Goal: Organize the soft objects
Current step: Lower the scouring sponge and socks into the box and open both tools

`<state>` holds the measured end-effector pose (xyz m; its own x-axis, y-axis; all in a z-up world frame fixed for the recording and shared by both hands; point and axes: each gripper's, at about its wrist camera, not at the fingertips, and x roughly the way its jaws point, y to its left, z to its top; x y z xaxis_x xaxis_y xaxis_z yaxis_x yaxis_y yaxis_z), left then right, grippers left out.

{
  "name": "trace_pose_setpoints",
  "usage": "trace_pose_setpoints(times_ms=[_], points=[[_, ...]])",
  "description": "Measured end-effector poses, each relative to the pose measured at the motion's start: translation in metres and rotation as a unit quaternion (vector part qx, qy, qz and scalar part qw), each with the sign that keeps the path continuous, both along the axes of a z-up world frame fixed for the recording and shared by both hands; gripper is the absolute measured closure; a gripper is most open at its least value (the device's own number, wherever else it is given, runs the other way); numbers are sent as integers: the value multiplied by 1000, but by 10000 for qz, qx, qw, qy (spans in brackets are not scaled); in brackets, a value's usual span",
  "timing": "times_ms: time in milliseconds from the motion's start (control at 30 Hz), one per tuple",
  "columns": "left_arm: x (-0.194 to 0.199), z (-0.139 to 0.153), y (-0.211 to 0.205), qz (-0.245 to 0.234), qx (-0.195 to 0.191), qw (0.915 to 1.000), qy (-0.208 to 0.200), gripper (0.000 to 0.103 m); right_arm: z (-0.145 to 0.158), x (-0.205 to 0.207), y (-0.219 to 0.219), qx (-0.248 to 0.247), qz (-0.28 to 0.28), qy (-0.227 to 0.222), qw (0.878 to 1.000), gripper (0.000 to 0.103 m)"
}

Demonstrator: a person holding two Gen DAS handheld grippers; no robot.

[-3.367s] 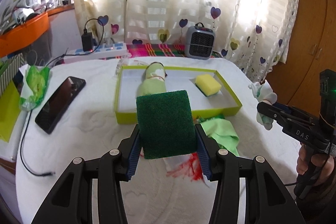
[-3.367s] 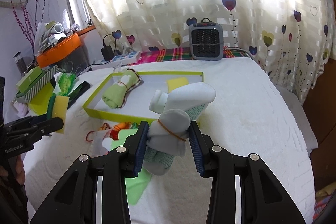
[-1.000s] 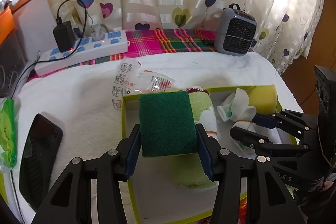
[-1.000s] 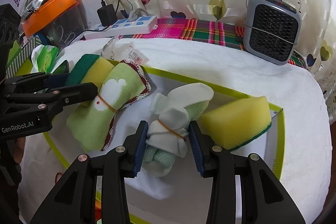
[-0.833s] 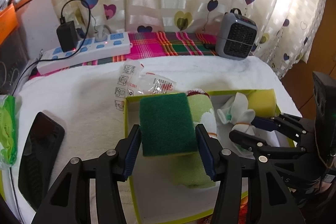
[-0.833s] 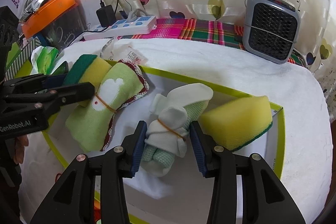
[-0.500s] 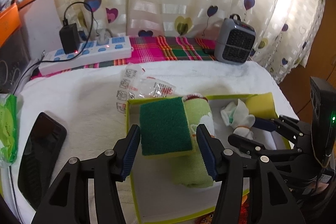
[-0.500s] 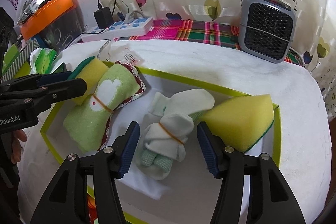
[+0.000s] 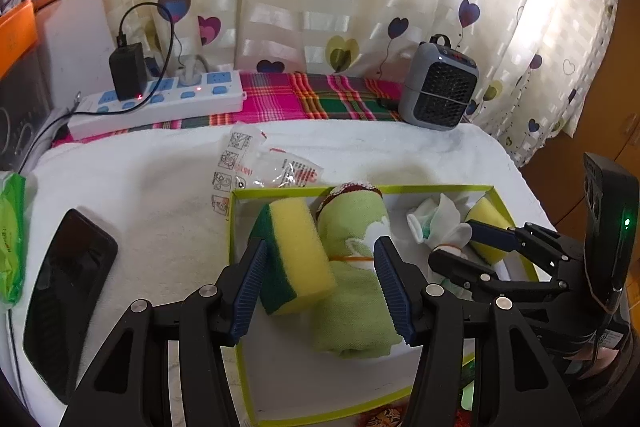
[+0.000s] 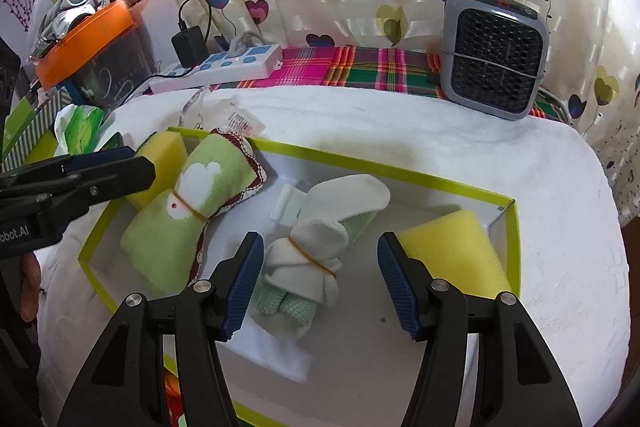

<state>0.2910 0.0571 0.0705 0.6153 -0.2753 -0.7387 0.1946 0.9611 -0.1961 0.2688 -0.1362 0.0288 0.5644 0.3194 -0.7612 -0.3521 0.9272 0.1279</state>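
Inside a shallow lime-green tray (image 10: 404,174) on a white towel-covered table (image 10: 440,131), four soft things lie side by side. At the tray's left end, a yellow sponge with a dark green scrub face (image 9: 294,255) stands on edge, tilted, leaning against a rolled green towel (image 9: 354,267) bound with a rubber band. The left gripper (image 9: 320,277) is spread wide around the sponge; its left pad appears to touch the green face, while the right pad stands clear, over the towel, so it grips nothing. In the middle lies a white and mint sock bundle (image 10: 320,247), also banded. The right gripper (image 10: 320,285) hangs over it, parted wide, with both pads apart from the cloth. At the tray's right end rests a plain yellow sponge (image 10: 452,247). Judging by this, both pieces are placed and only the pull-away is left. The risk is the tilted sponge: a pad dragging on its rough face could tip it flat or lift it over the rim. The right gripper's left pad is just beside the socks, so a slanted retreat could snag the band and roll the bundle. A phone (image 9: 68,291) and a crinkled plastic wrapper (image 9: 260,167) lie outside the tray.
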Motion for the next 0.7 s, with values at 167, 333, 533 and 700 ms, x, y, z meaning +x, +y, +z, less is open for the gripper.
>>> trace_pose_setpoints(times_ms=[167, 333, 533, 700], points=[[0, -1, 0, 3, -3, 10000, 15, 48, -1, 2, 2, 142, 75, 23, 9999, 43], [-2, -2, -2, -15, 33, 10000, 13, 48, 2, 1, 3, 252, 178, -89, 9995, 43], [-7, -1, -2, 9, 56, 10000, 12, 48, 5, -5, 2, 228, 232, -116, 9994, 43], [-18, 6, 0, 82, 80, 9999, -95, 48, 10, -13, -2, 236, 164, -184, 9994, 43]])
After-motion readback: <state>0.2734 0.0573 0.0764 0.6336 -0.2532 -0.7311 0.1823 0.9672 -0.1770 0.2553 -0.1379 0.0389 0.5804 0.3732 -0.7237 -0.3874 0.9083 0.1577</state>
